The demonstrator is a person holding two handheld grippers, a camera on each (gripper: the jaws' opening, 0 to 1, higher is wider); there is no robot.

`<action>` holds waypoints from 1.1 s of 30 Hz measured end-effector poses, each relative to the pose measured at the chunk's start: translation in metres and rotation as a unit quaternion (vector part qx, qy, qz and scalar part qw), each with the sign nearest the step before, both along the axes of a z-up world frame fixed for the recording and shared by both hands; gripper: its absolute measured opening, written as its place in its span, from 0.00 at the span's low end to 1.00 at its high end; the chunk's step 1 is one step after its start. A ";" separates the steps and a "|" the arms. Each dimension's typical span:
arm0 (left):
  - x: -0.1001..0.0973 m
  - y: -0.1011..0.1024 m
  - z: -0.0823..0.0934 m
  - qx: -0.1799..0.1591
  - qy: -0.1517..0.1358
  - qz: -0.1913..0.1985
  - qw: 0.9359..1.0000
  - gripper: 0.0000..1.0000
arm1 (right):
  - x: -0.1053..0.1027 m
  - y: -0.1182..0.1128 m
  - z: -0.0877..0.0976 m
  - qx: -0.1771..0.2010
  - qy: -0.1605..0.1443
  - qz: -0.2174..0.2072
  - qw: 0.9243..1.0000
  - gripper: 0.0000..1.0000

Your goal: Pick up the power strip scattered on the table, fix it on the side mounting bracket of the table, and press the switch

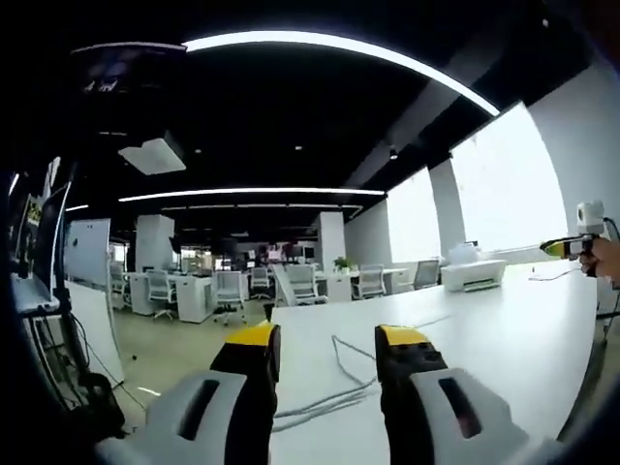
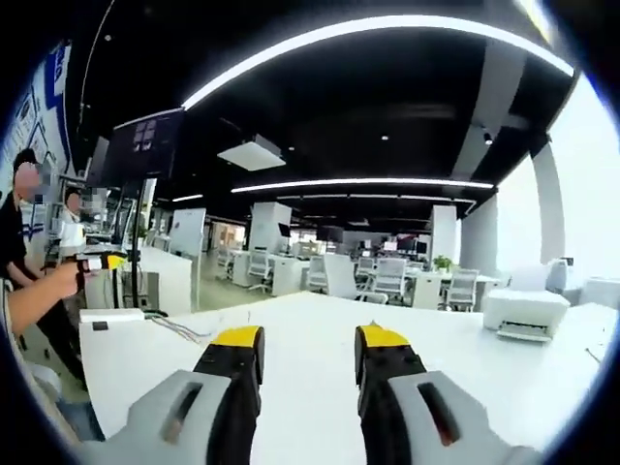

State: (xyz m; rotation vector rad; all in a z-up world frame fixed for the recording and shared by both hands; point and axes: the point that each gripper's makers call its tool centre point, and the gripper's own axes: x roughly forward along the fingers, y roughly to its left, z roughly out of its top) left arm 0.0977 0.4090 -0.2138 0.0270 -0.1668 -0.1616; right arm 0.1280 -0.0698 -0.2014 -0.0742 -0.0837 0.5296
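Both tongs are held above the white worktop (image 1: 504, 329), pointing out across the office, and neither holds anything.

**Left tongs** (image 1: 329, 349): jaws parted, empty. In the left gripper view a white cable (image 1: 334, 392) lies on the worktop just ahead of and between the jaws. It runs from near the worktop's left edge away toward the far right. This is probably the power strip's lead; the strip body itself cannot be identified in either view.

**Right tongs** (image 2: 308, 351): jaws parted, empty, over bare worktop. In the right gripper view a small white block (image 2: 111, 315) with cables beside it sits at the worktop's left corner; whether it is the strip cannot be told.

**Relation for the coming move:** the cable lies directly before the left tongs, its long axis slanting forward and right. The left tongs are judged the nearer. Tracing the cable should locate the strip. The side mounting bracket is not identifiable.

A white printer (image 2: 523, 312) stands on the far right of the worktop.
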 end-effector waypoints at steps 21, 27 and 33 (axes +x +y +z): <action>-0.027 -0.001 -0.025 -0.025 -0.007 0.003 1.000 0.56 | -0.028 -0.059 -0.014 0.042 -0.020 -0.067 0.997 0.35; -0.032 -0.009 -0.036 -0.021 0.002 -0.001 1.000 0.56 | -0.034 -0.058 -0.029 0.041 -0.011 -0.070 0.997 0.35; -0.033 -0.015 -0.046 -0.024 0.006 -0.002 1.000 0.57 | -0.039 -0.065 -0.047 0.044 0.001 -0.077 0.996 0.35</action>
